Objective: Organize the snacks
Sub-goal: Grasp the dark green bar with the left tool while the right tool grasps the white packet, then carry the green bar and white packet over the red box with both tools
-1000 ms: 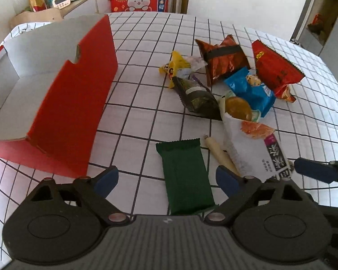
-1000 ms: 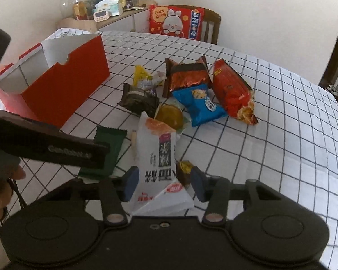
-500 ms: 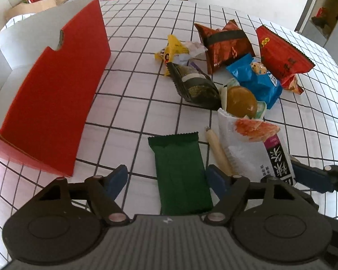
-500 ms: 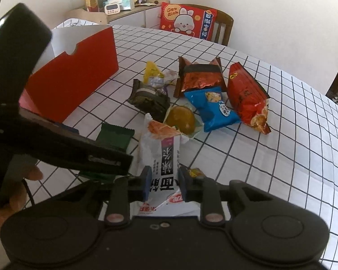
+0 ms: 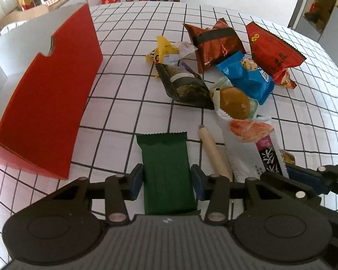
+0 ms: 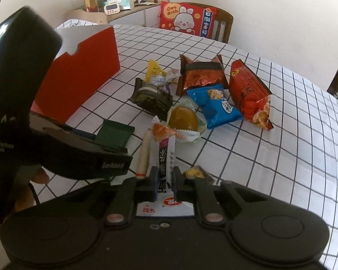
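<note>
table [image 5: 236, 11] under a white cloth with a black grid, bearing all items. red cardboard box [image 5: 45, 112] open-topped, at the left side, white inside. cluster of snacks near the centre: red bag [image 5: 275, 51] farthest right, touching blue cookie packet [image 5: 247, 76]; brown foil bag [image 5: 214, 42] behind; dark green-black pouch [image 5: 184, 85] and yellow wrapper [image 5: 162, 49] toward the box; round brown pastry [image 5: 234, 102] in clear wrap at the near edge of the cluster. white snack packet [image 6: 165, 148] with black lettering, pinched at its near end and squeezed narrow by right gripper [image 6: 165, 183], jaws pressed together on it. flat green packet [image 5: 166, 171] lying on the cloth between the blue pads of left gripper [image 5: 166, 181], jaws closing, pads at its two long edges, contact not clearly resolved. pale stick snack [image 5: 211, 153] between the green packet and the white one. small brown sweet [image 6: 196, 172] just right of the right gripper's fingers.
</note>
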